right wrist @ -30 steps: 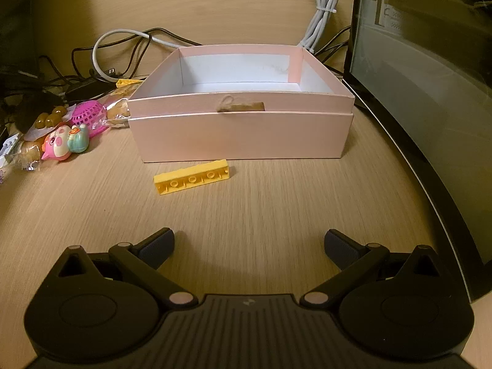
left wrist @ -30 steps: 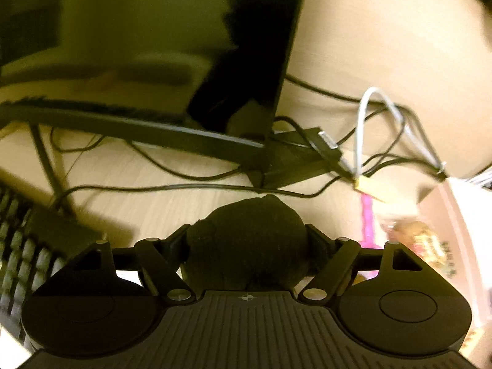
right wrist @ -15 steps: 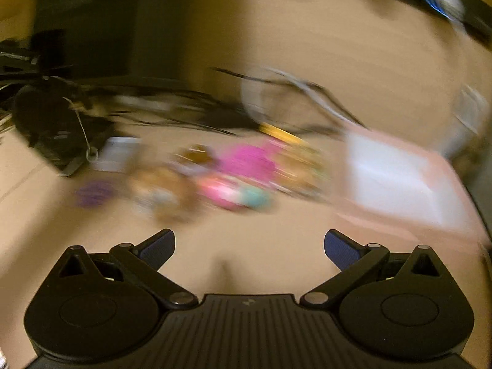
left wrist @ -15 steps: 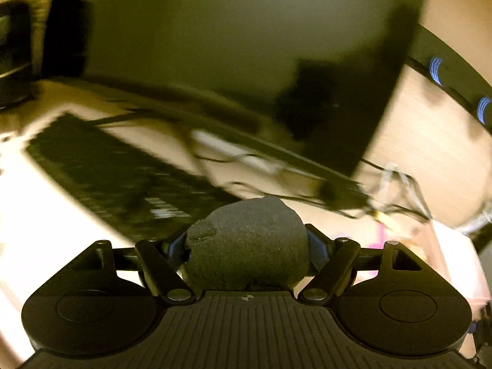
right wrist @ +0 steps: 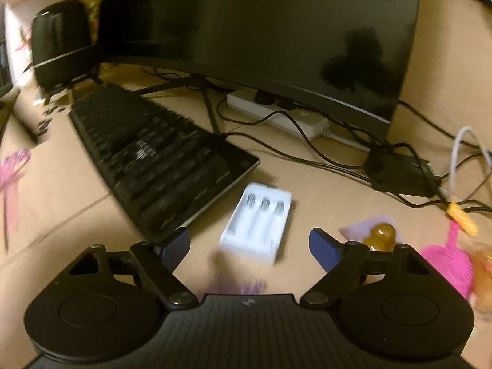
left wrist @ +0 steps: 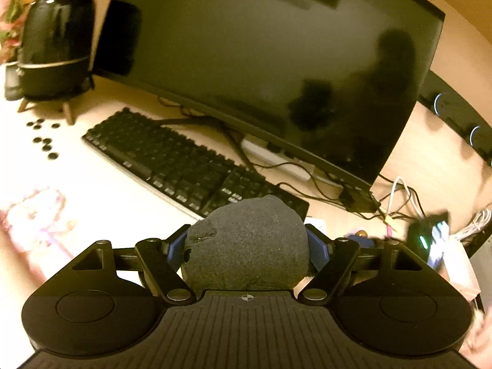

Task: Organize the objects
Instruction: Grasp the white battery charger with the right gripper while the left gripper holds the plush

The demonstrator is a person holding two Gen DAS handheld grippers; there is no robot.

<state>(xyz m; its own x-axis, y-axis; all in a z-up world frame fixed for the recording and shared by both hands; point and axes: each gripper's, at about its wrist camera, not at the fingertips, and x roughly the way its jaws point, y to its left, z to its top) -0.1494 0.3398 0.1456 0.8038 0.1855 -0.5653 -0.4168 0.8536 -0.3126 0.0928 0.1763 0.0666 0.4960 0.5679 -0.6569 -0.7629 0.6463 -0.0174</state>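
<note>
My left gripper (left wrist: pixel 246 246) is shut on a dark grey fuzzy ball (left wrist: pixel 246 246) and holds it above the desk, in front of the keyboard (left wrist: pixel 172 160). My right gripper (right wrist: pixel 250 244) is open and empty, low over the desk. A white plastic tray of toothbrush heads (right wrist: pixel 256 223) lies just ahead between its fingers. A small amber object on a pale wrapper (right wrist: pixel 379 233) and a pink mesh toy (right wrist: pixel 449 258) lie to its right.
A curved monitor (left wrist: pixel 261 61) stands behind the black keyboard (right wrist: pixel 147 150). A black speaker (left wrist: pixel 55 46) is at far left with small black discs (left wrist: pixel 43 141) near it. A white power strip (right wrist: pixel 276 117), a black adapter (right wrist: pixel 396 169) and tangled cables lie under the monitor.
Both grippers swung left, away from the pink box and yellow brick, and now face the monitor and keyboard. The left still holds the ball. The right stays open.
</note>
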